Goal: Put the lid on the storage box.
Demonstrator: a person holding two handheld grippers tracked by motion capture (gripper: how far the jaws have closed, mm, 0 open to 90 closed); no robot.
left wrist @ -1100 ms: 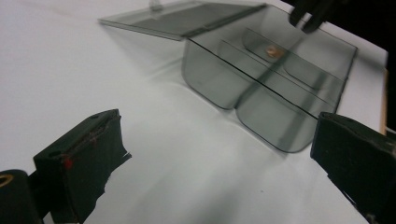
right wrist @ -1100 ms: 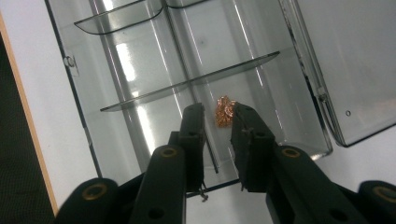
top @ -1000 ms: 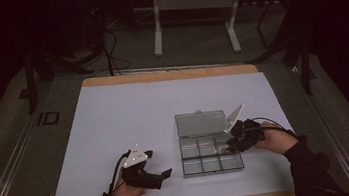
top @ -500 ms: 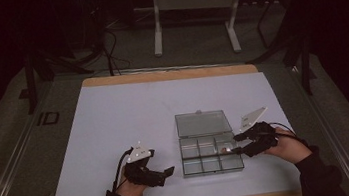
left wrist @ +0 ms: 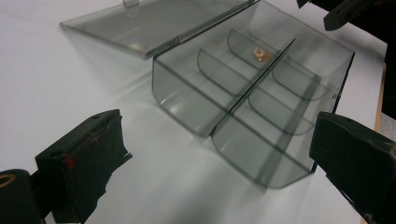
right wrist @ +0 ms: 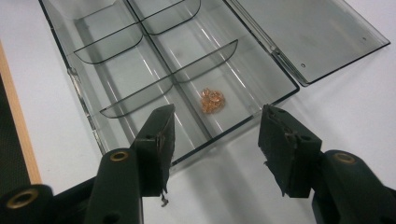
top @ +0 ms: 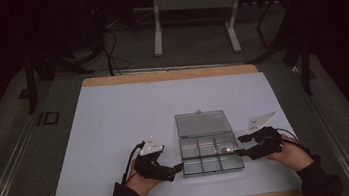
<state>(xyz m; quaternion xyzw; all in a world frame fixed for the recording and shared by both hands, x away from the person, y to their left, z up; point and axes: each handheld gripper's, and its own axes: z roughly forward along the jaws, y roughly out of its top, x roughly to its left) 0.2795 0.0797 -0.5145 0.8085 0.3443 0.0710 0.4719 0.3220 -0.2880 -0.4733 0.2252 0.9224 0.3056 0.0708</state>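
On the near right of the white mat (top: 116, 135) lies a smoky clear box (top: 211, 153), six compartments, long axis left to right, lid (top: 202, 123) folded flat on the far side. Small copper rings (right wrist: 212, 100) sit in its far right compartment. Left gripper (top: 175, 169) and right gripper (top: 240, 146) flank it, jaws apart, empty; the right jaws have just been opening.

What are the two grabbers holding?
Nothing. The left gripper and right gripper both stand open beside the clear box.
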